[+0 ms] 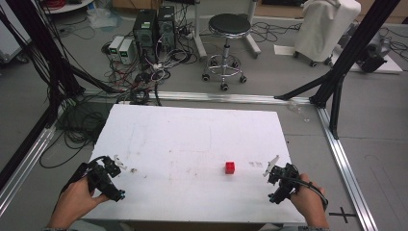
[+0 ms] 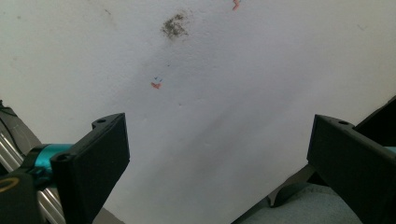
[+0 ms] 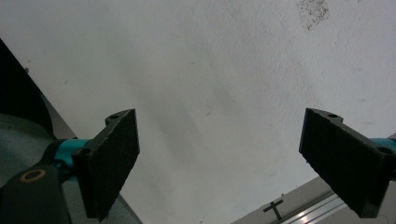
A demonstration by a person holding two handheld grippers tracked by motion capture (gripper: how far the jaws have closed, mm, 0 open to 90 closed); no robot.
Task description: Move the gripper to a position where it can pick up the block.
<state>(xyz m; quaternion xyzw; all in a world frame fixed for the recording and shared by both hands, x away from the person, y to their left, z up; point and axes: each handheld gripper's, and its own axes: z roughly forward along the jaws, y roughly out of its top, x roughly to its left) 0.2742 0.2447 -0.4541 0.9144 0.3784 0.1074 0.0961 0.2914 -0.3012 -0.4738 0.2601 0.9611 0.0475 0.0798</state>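
Red cube on white table

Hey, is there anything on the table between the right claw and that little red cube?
Nothing visible. The red cube sits alone on the white table, and only bare tabletop lies between it and the open right claw.

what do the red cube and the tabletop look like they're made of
The red cube looks like solid plastic or painted wood: even, bright colour and crisp edges, too small to tell which. The tabletop looks like a matte white painted or laminated board: flat, no glare, scuffed with grey smudges and small red marks.
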